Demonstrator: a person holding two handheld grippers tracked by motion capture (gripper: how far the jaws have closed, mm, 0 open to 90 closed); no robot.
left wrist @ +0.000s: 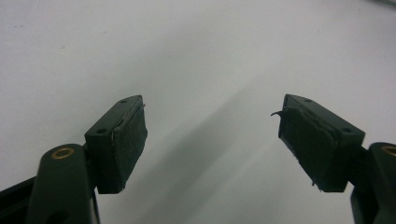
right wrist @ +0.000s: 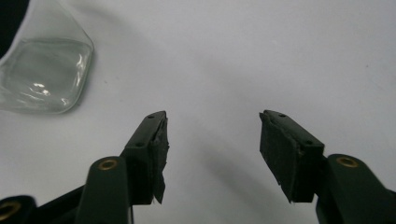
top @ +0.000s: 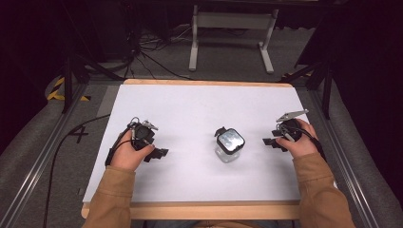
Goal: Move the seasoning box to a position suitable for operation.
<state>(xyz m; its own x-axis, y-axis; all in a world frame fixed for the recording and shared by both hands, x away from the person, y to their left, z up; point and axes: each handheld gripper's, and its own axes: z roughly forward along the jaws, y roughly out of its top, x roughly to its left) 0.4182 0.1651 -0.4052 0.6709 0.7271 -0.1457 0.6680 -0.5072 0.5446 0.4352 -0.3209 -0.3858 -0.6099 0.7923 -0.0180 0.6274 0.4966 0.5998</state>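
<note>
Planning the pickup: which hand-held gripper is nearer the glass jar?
Right. The right hand-held gripper sits just beside the glass jar; the left hand-held gripper lies farther off.

White-topped table [top: 199, 102] with wooden edge, grey carpet floor [top: 228, 52], white metal frame [top: 233, 21], cables [top: 152, 47], dark surroundings.

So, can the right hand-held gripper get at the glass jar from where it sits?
Probably yes: the right hand-held gripper is open, and bare white table lies between it and the glass jar.
</note>
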